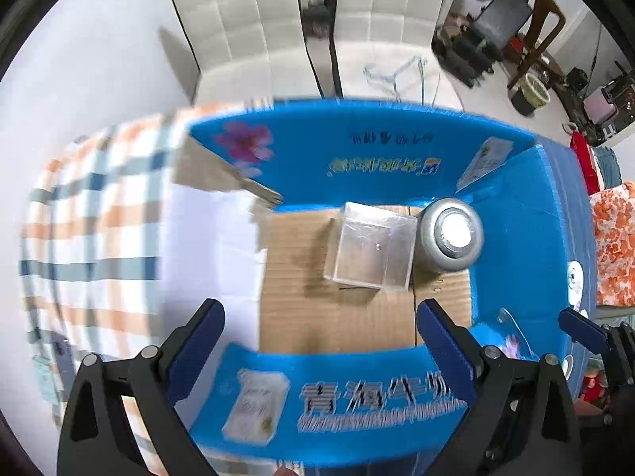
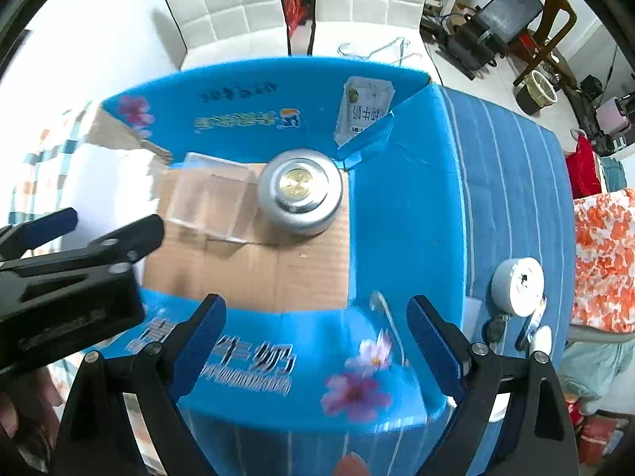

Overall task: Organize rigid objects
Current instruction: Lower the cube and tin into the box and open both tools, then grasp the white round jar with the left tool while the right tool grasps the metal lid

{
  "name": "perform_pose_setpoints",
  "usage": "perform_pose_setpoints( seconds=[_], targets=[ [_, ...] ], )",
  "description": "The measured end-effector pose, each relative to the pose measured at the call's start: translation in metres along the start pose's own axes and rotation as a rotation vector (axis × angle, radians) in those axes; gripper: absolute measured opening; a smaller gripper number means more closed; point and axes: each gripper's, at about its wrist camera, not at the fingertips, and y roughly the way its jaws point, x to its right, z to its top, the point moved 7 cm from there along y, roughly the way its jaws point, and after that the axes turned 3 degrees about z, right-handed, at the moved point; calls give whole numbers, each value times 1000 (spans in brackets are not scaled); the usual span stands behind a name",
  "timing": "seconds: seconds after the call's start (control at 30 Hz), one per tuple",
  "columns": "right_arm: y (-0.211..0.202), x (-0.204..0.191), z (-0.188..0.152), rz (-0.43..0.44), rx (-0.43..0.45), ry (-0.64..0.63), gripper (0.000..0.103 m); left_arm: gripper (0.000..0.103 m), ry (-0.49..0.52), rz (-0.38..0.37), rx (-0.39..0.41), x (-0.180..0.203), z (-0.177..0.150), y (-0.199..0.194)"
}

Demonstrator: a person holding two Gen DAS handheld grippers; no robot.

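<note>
Presently, both tongs hover above an open blue carton (image 1: 397, 150) with its flaps raised, and neither holds anything.

Left side: the left tongs (image 1: 319, 341) stand wide open over the near flap, jaws spread with nothing between them. In the right wrist view the same tool shows as a dark body at the left edge, at the carton's left rim. A checked cloth (image 1: 91, 238) covers the surface to the left of the carton.

Centre: two items already rest on the brown cardboard floor (image 2: 246, 273) of the carton. A clear plastic box (image 1: 371, 250) lies flat towards the back wall. Just to its right, touching or nearly touching it, stands a silver tin (image 2: 300, 194), lid up, close to the back right corner.

Right side: the right tongs (image 2: 315, 343) are likewise fully open and empty, poised over the near right flap. Beyond the carton's right wall, a roll of grey tape (image 2: 517, 290) lies on its side on a blue striped cloth (image 2: 504, 182), with some small items beside it that are too blurred to identify.

Assessment: the step in hand appears to be fetching the next loose item, most likely the tape roll, for placing in the carton. To do it well, the right tongs should clear the raised flap, approach the roll squarely across its flat faces rather than its curved rim, and close firmly before lifting. The free floor at the front of the carton is the sensible landing place; setting down there avoids knocking the tin or the plastic box.
</note>
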Motion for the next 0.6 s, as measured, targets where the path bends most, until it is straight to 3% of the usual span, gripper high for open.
perform_pose_setpoints(
  seconds=[0.33, 0.6],
  targets=[
    [-87, -17, -36, 5, 114, -17, 94, 99, 2, 1, 103, 24, -20, -66],
    [-147, -21, -54, 82, 183, -56, 94, 99, -74, -6, 162, 22, -39, -123]
  ],
)
